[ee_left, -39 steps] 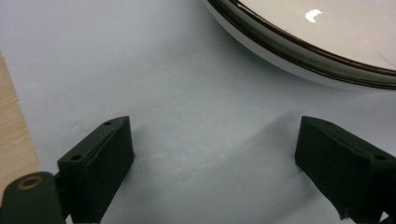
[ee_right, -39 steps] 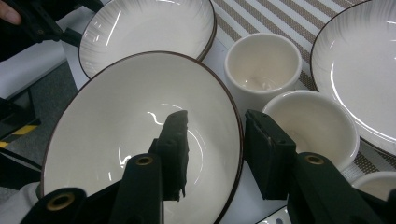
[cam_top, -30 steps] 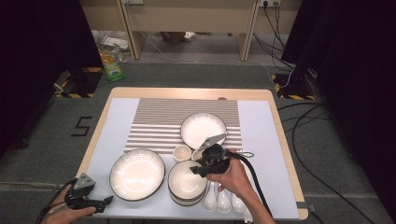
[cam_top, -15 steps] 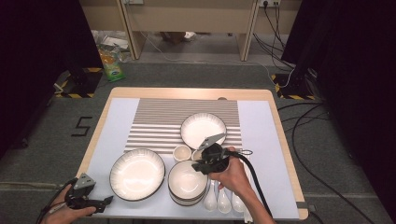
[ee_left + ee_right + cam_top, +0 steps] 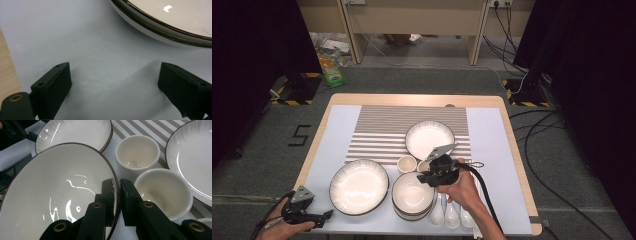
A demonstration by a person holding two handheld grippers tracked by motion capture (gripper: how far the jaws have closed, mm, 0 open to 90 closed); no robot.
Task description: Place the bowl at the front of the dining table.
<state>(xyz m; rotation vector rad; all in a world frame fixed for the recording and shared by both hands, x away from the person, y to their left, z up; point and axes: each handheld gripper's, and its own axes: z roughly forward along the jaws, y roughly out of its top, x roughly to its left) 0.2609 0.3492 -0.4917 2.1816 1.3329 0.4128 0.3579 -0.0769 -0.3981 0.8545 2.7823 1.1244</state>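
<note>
Glazed ceramic top bowl (image 5: 60, 195) of the stack at the desk's (image 5: 492, 102) 6 o'clock edge, its rim pinched by the just-closed right gripper (image 5: 116, 186) jaws — a thin, slick hold that could slip or tip the bowl onto the cups (image 5: 165, 191) at 3 o'clock — while the left gripper (image 5: 113, 82) jaws stand open, empty.

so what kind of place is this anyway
Probably a lab or studio set up for recording, not a dining room: a table laid with bowls stands on grey carpet, black curtains hang at both sides, and cables run across the floor.
</note>
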